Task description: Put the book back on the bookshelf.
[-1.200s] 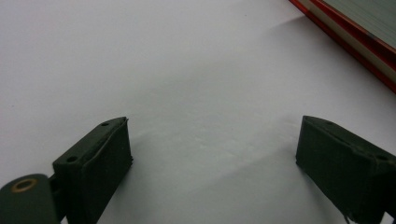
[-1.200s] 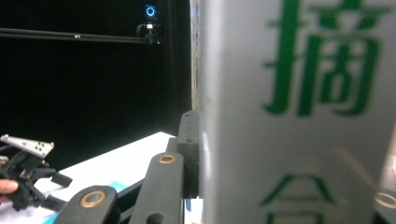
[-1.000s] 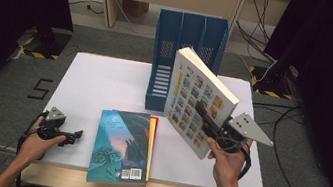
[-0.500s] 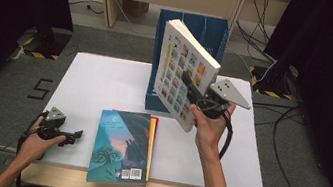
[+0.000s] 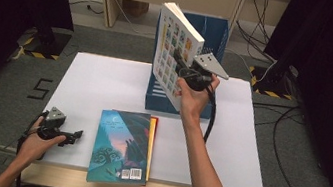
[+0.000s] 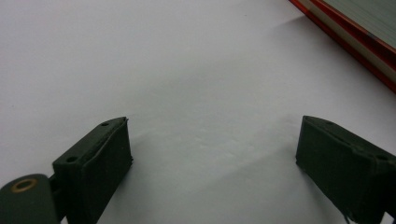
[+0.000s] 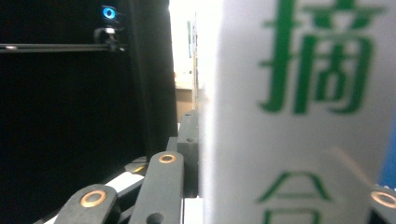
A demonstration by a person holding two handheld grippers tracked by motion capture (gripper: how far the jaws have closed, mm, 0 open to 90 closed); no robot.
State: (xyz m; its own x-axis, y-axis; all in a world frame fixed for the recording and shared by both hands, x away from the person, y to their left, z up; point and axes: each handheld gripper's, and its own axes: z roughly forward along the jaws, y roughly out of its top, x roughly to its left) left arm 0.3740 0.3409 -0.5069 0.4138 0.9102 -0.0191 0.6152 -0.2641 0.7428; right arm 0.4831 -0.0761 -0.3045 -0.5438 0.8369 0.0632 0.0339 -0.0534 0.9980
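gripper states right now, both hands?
Left gripper: open, nothing between its jaws, resting on the white table.
Right gripper: shut on the white book, held up over the blue file rack.

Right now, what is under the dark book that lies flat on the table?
Under the dark book lies another book; its red cover and yellow page edge peek out on the right. The rest, title included, is covered.

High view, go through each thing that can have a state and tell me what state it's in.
White book: upright, lifted over the rack, clamped.
Right gripper: shut on the white book.
Left gripper: open, low over the table.
Teal book: closed, lying flat.
Blue file rack: standing upright.
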